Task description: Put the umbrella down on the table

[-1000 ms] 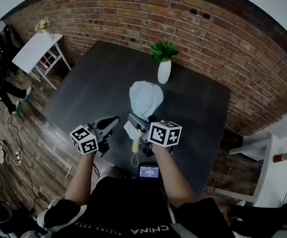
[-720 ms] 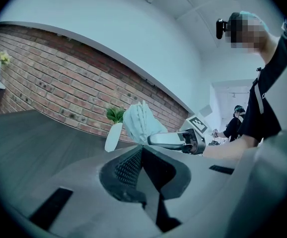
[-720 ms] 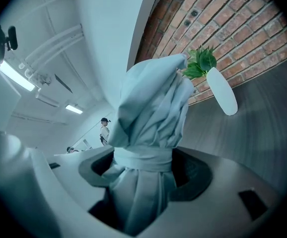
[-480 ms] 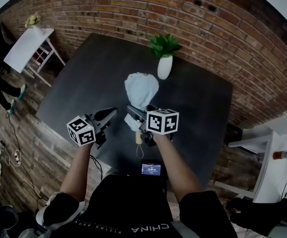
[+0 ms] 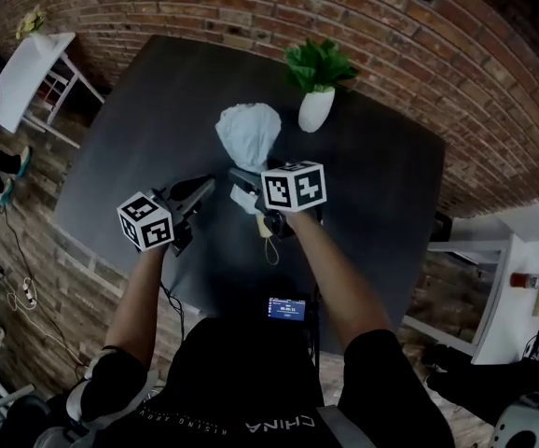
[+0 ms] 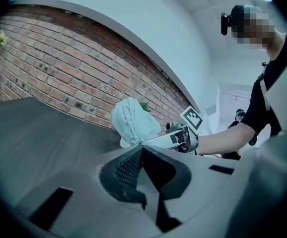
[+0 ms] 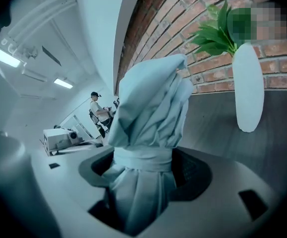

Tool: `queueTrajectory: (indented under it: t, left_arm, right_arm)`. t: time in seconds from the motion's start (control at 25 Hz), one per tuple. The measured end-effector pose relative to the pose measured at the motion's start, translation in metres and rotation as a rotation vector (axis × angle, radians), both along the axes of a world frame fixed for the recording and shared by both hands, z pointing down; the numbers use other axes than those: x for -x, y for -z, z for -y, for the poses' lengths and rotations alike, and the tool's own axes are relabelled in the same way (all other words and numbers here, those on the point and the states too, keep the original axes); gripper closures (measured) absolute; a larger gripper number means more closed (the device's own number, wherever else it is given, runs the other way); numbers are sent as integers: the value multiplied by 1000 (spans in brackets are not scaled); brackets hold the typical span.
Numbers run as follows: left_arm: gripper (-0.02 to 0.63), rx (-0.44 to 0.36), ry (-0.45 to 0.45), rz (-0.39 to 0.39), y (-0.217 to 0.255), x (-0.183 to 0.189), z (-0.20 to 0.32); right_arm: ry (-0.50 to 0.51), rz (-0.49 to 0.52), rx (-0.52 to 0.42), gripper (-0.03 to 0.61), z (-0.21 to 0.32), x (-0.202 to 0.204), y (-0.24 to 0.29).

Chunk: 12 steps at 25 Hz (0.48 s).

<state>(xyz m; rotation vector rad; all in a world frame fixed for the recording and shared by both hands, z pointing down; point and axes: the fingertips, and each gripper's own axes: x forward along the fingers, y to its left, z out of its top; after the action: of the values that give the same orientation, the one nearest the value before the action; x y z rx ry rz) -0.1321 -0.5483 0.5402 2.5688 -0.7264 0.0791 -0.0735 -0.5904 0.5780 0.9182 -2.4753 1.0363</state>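
Nearest, at seven o'clock, left gripper (image 5: 200, 190) hangs empty, jaws pressed together. At centre, right gripper (image 5: 241, 181) pinches the umbrella (image 5: 248, 133) over the table (image 5: 148, 110). Best lowered level and gently, clear of the vase (image 5: 314, 108) at one o'clock.

Brick wall (image 5: 204, 7), wooden floor (image 5: 27, 250), white side table (image 5: 27, 73), ceiling strip lights (image 7: 4, 56)

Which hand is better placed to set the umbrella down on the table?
Right. The right tool already grips the folded umbrella over the table. The left tool is shut with nothing in it, off to the side.
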Motion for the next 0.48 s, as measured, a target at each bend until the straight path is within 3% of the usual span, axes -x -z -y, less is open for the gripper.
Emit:
queueTrajectory:
  t: [0.48]
  left_arm:
    - [612, 100, 2, -15, -54, 5, 58]
  right_arm:
    - [169, -236, 41, 278, 54, 16, -64]
